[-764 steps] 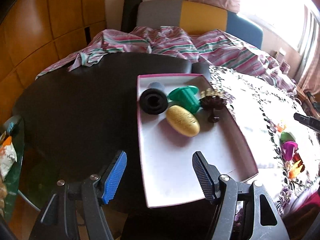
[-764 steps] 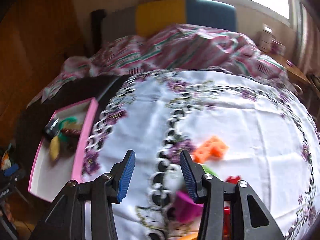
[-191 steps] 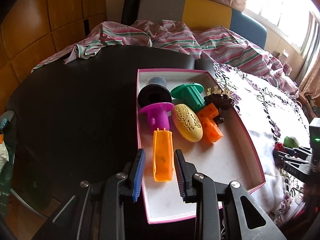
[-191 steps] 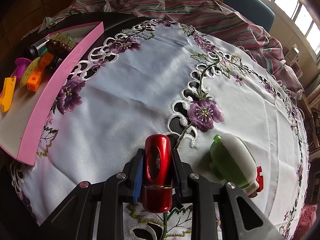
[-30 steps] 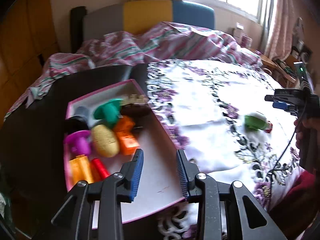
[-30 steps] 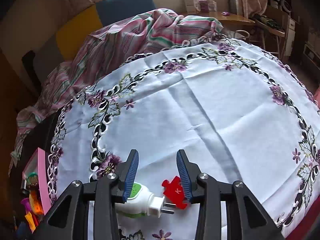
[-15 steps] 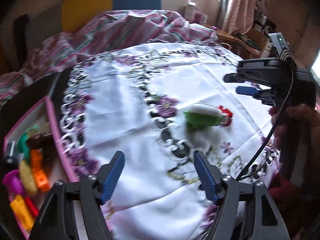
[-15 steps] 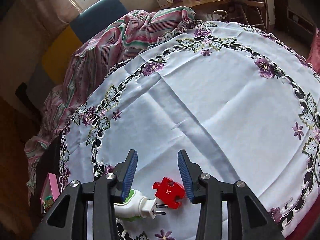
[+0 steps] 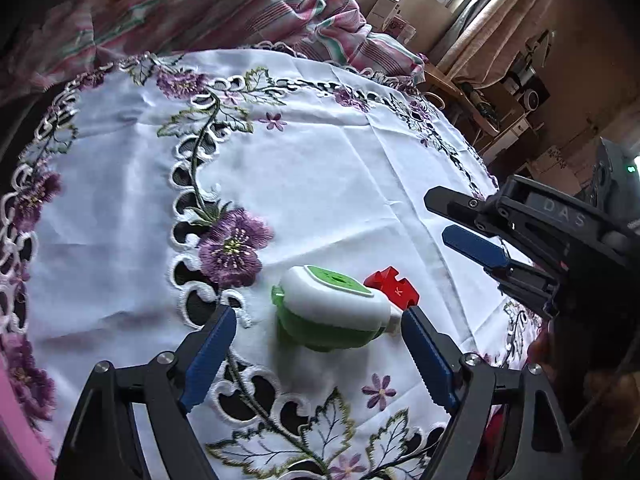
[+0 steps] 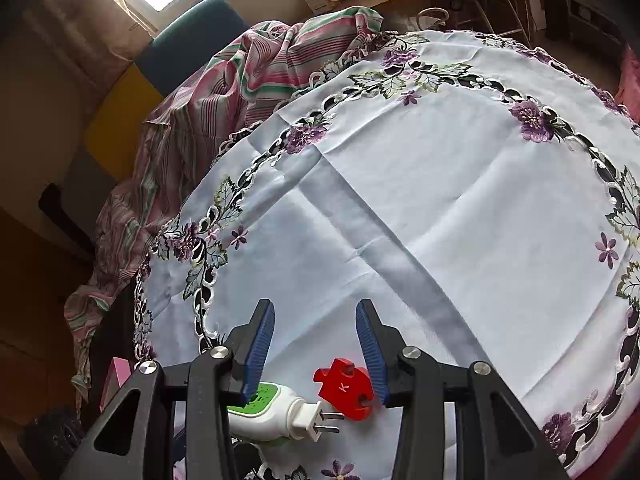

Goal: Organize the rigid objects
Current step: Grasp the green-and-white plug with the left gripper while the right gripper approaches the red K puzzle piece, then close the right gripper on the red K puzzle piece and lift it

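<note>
A green-and-white plug-in device (image 9: 332,312) lies on its side on the white embroidered tablecloth (image 9: 320,160). A red puzzle piece (image 9: 392,286) sits just beyond it. My left gripper (image 9: 318,320) straddles the device; its jaws are opening and the pads stand clear of it on both sides. My right gripper (image 9: 438,216) hovers to the right, above the puzzle piece. In the right wrist view the right gripper (image 10: 314,308) is open and holds nothing. The puzzle piece (image 10: 344,388) and the device's plug end (image 10: 272,408) lie on the cloth below its fingers.
A corner of the pink tray (image 9: 16,420) shows at the lower left, also as the tray (image 10: 120,372). A striped cloth (image 9: 200,12) is heaped at the table's far side before blue and yellow chair backs (image 10: 192,36). A person's hand (image 9: 592,392) grips the right tool.
My left gripper has swung away from the pink tray across the cloth and down to the green-and-white device, and its jaws have spread wide. The right gripper has rolled a little above the puzzle piece.
</note>
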`<state>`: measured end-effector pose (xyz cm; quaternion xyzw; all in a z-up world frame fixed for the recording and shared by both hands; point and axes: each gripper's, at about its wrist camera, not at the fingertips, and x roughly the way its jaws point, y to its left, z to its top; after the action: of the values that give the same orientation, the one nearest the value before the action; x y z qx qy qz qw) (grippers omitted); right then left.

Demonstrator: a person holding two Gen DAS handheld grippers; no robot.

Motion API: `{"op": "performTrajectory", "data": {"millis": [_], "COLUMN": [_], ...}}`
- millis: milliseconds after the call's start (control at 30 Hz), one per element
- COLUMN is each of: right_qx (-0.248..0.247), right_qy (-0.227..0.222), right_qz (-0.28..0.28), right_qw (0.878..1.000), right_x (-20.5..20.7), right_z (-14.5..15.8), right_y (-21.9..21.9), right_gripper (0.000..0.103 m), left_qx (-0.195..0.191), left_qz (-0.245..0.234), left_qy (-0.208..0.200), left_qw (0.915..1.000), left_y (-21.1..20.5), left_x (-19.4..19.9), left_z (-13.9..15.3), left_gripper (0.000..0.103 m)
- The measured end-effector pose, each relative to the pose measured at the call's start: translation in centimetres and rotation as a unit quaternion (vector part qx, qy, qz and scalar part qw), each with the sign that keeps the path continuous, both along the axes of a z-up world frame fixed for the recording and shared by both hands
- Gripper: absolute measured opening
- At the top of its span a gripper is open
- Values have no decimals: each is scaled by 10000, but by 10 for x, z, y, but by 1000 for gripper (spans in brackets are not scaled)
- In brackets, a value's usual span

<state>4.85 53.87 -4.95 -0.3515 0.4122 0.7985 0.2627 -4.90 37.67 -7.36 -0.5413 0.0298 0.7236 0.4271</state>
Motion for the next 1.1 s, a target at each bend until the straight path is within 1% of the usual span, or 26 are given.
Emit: {"op": "performTrajectory", "data": {"millis": [33, 133, 200, 233, 267, 367, 467, 533, 700, 900, 1033, 1100], "right_qx": [5, 3, 2, -4, -12, -59, -76, -76, -226, 23, 87, 111], "right_qy": [-4, -15, -15, -22, -36, -101, -154, -257, -586, -1131, -1276, -1271], "right_qz": [10, 27, 20, 8, 0, 4, 132, 276, 738, 1064, 1119, 1131], "right_qw": [10000, 10000, 10000, 10000, 10000, 9999, 9998, 9993, 9953, 9879, 9855, 9854], "right_x": [0, -1, -1, -1, 0, 0, -4, -9, -21, -27, -27, -27], "right_z": [0, -1, -1, -1, -2, -5, -7, -10, -22, -32, -34, -34], "right_y": [0, -1, 0, 1, 2, 4, 2, -1, -11, -25, -25, -25], "right_gripper": [43, 43, 43, 43, 43, 43, 43, 43, 43, 43, 43, 44], "left_qx": [25, 74, 47, -7, 21, 71, 69, 51, -69, -133, -92, -84], "left_qz": [104, 289, 250, 210, 166, 8, -44, 16, 70, 197, 227, 268], "left_qy": [-149, -412, -483, -463, -411, -114, 25, 53, 334, 476, 543, 543], "left_qw": [9998, 9987, 9985, 9987, 9990, 9999, 10000, 10000, 9994, 9986, 9982, 9981], "left_y": [3, 12, 17, 20, 20, 13, -3, -16, -50, -82, -96, -101], "left_x": [-3, -7, -4, -1, 2, 9, 10, 8, 12, 20, 26, 27], "left_z": [-4, -12, -16, -18, -19, -14, -9, -8, 2, 10, 16, 17], "left_gripper": [86, 85, 77, 69, 69, 69, 69, 69, 69, 69, 69, 69]}}
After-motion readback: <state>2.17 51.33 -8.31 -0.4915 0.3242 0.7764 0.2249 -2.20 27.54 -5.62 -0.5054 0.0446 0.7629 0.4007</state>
